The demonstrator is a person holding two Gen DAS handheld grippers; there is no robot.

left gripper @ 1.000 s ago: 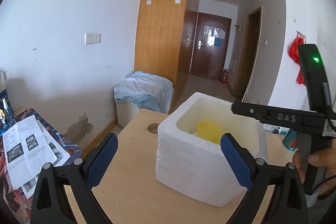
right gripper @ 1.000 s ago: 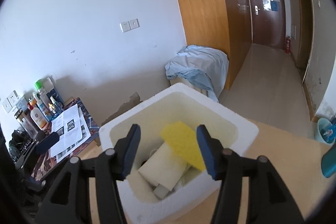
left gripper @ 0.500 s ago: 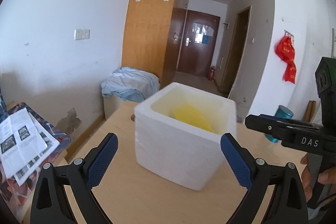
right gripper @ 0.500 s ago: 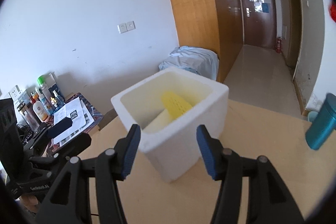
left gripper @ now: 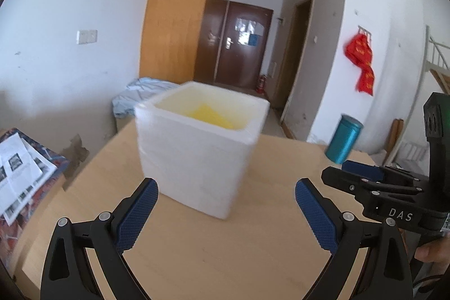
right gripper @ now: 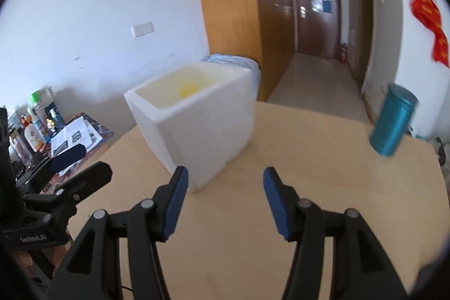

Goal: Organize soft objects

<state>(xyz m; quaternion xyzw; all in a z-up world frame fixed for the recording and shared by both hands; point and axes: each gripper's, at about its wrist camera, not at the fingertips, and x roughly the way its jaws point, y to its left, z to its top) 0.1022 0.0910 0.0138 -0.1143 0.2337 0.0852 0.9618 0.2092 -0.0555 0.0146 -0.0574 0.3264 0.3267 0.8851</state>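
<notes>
Foam box (left gripper: pixel 197 148) sits on the wooden table (left gripper: pixel 225 257), straight ahead of the left gripper (left gripper: pixel 226 204), whose jaws stand wide apart with nothing between them. Yellow soft item (left gripper: pixel 209 114) lies inside the box (blurred, can't tell what it is). Right gripper (right gripper: pixel 223 196) also has its jaws apart and empty; the box is ahead of it and a bit to its left, near its left fingertip. Teal canister (right gripper: pixel 392 121) stands well off to its right, at the table's far edge. Papers (left gripper: pixel 17 167) lie far left of the left gripper.
</notes>
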